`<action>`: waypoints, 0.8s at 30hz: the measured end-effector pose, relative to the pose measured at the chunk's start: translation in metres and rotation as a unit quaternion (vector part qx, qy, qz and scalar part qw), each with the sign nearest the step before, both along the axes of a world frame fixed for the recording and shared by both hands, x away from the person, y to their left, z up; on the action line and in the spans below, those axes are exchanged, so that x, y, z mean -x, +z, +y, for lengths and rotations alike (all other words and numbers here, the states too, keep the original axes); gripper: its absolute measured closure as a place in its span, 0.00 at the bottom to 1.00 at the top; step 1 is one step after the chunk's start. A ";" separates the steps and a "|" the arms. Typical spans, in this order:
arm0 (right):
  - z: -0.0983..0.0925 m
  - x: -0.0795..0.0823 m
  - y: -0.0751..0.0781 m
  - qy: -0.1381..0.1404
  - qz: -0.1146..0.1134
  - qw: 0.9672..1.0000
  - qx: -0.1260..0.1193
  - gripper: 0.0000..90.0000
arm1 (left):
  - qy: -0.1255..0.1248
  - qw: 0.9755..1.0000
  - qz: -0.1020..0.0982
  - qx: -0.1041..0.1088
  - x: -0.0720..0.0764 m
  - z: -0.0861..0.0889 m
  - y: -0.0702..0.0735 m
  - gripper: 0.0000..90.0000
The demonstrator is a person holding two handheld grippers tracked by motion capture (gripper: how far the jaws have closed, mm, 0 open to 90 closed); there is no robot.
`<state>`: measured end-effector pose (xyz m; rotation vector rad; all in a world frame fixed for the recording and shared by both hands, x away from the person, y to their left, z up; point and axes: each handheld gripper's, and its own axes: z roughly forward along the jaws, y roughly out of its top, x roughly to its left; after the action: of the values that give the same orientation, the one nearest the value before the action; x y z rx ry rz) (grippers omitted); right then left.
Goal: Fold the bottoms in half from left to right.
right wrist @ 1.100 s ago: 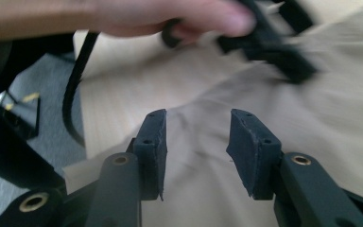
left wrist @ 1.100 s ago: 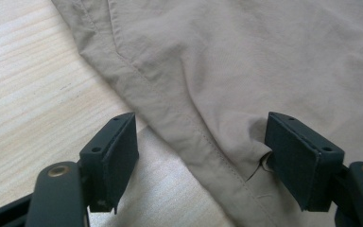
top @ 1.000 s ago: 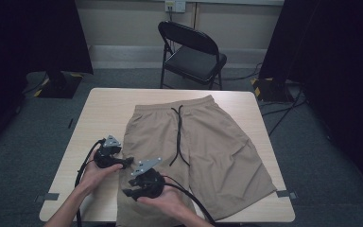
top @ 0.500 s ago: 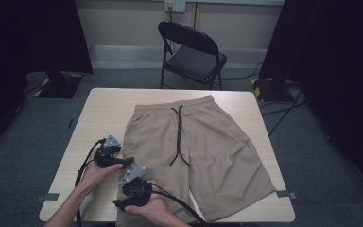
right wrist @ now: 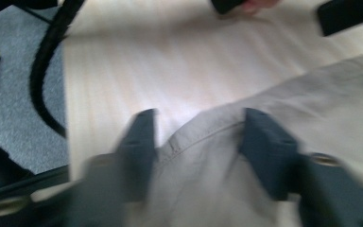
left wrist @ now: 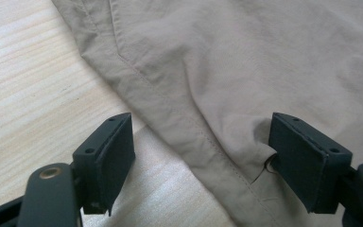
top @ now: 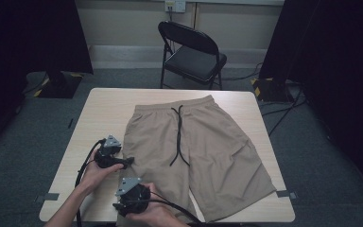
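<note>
Tan shorts (top: 217,146) with a black drawstring (top: 178,137) lie flat on the wooden table (top: 104,109). My left gripper (top: 127,161) rests at the shorts' left side; in the left gripper view it (left wrist: 202,126) stands open, with the side seam (left wrist: 170,109) lying between its jaws, untouched by the pads. My right gripper (top: 130,189) sits low at the front left corner of the shorts. In the blurred right gripper view it (right wrist: 198,130) straddles the hem corner (right wrist: 194,137). Its jaws have just been closing, with the cloth between them but not pinched.
A black folding chair (top: 191,52) stands behind the table. Black cables (top: 82,165) trail from both grippers over the table's front left. Grey tape marks (top: 286,193) sit near the front edge. Dark curtains flank the room.
My right gripper has moved left and down onto the shorts' front left corner. The left gripper has stayed put at the side seam.
</note>
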<state>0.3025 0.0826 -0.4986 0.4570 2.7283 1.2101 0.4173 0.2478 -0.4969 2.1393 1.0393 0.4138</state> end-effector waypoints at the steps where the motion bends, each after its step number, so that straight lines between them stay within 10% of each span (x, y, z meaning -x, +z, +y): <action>1: -0.002 -0.003 0.000 -0.002 0.001 1.000 -0.002 0.68 | 0.000 1.000 0.000 0.000 0.000 0.000 0.000 0.26; 6: -0.009 -0.015 0.000 -0.021 0.016 1.000 -0.014 0.96 | 0.000 1.000 0.001 0.002 -0.001 0.000 0.000 0.25; 24: -0.044 -0.035 0.016 -0.024 0.055 0.997 -0.045 0.98 | 0.006 1.000 0.004 0.002 -0.003 0.005 0.000 0.23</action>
<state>0.3371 0.0390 -0.4828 0.6139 2.7439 1.3392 0.4206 0.2530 -0.4966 2.1334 1.0579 0.4094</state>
